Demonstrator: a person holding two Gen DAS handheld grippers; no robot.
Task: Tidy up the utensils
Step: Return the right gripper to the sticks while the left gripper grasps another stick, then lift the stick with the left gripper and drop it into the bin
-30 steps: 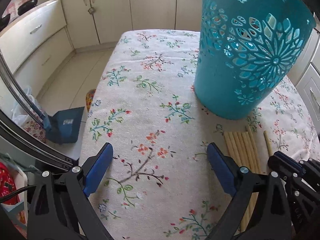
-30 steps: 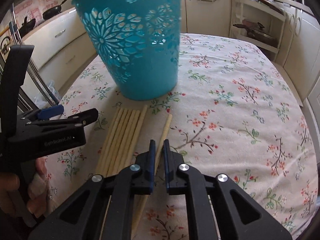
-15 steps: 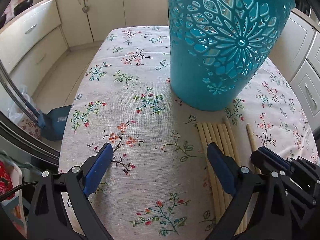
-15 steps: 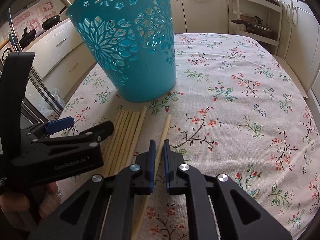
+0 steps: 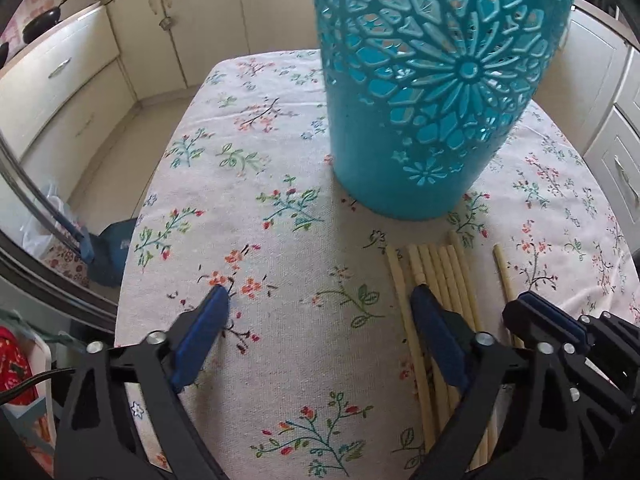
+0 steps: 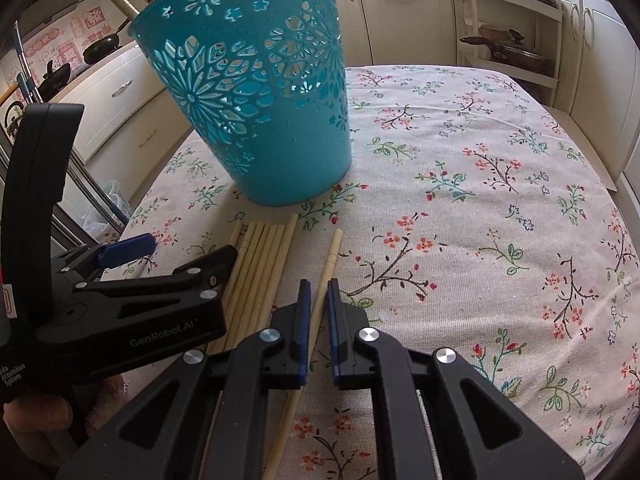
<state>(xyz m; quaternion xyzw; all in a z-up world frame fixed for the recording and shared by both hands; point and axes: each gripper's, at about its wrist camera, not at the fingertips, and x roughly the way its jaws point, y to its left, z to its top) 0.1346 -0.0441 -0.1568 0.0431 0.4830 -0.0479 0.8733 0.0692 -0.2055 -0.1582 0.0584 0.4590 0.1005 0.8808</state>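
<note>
Clamping a lone chopstick [image 6: 327, 264] near the counter's [image 6: 500, 152] near edge, the right hand-held gripper [image 6: 317, 300] holds mid-shaft; it looks light, stiff, slippery. The left hand-held gripper [image 5: 320, 312], empty, is closing beside the bundle [image 5: 436, 268].

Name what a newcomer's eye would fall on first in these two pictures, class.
First, the tall teal basket with flower cut-outs, standing upright at the middle of the floral tablecloth. In front of it lies a row of pale chopsticks, with a single chopstick apart. The right gripper is shut on that single one; the left gripper, closing, hovers beside the row.
</note>
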